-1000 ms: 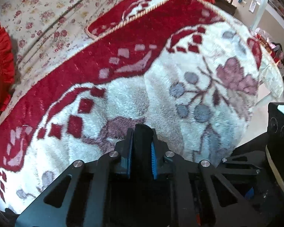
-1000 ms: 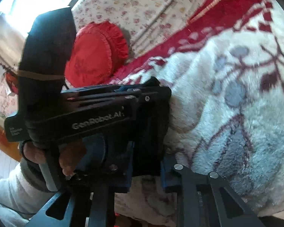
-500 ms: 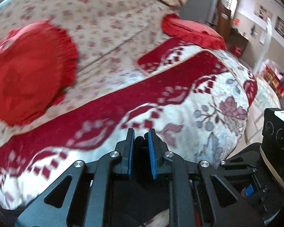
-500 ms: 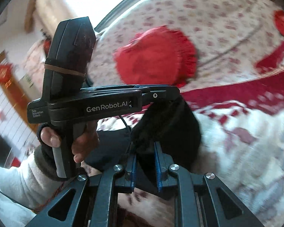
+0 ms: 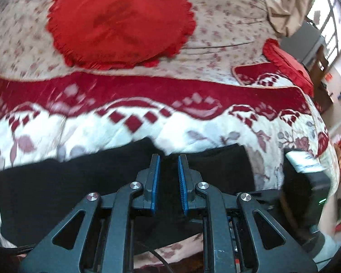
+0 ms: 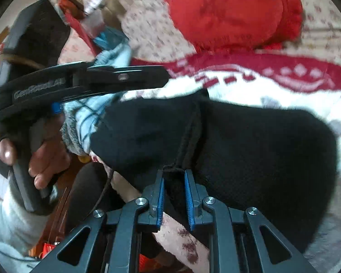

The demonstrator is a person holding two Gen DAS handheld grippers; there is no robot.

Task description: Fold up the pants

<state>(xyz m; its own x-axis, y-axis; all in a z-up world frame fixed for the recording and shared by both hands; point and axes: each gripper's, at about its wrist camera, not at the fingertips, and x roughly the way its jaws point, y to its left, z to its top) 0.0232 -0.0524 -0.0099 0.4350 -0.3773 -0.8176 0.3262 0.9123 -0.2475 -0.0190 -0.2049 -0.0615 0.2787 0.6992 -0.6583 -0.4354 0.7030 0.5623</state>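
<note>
- Presently, at far left of the right wrist view, a hand (image 6: 37,159) in a pale sleeve (image 6: 9,225) is seen around the handle of the left gripper (image 6: 143,80), which is viewed side-on.
- The left gripper (image 5: 168,170) is found clenched on black cloth of the pants (image 5: 79,182); the fabric fills the narrow gap between its blue pads (image 5: 155,182).
- In the left wrist view the pants are spread in a dark band across the near edge of the blanket (image 5: 193,132).
- The right gripper (image 6: 174,182) is found grasping a bunched fold of the pants (image 6: 261,147), which is pinched between its pads (image 6: 160,200).
- In the right wrist view the pants lie as a broad mass on the blanket (image 6: 250,84), right of centre.
- Beyond the blanket's red border a round red cushion (image 5: 120,20) is noted on a floral sheet (image 5: 227,22).
- At far right of the left wrist view a second red cushion (image 5: 288,63) is recorded.
</note>
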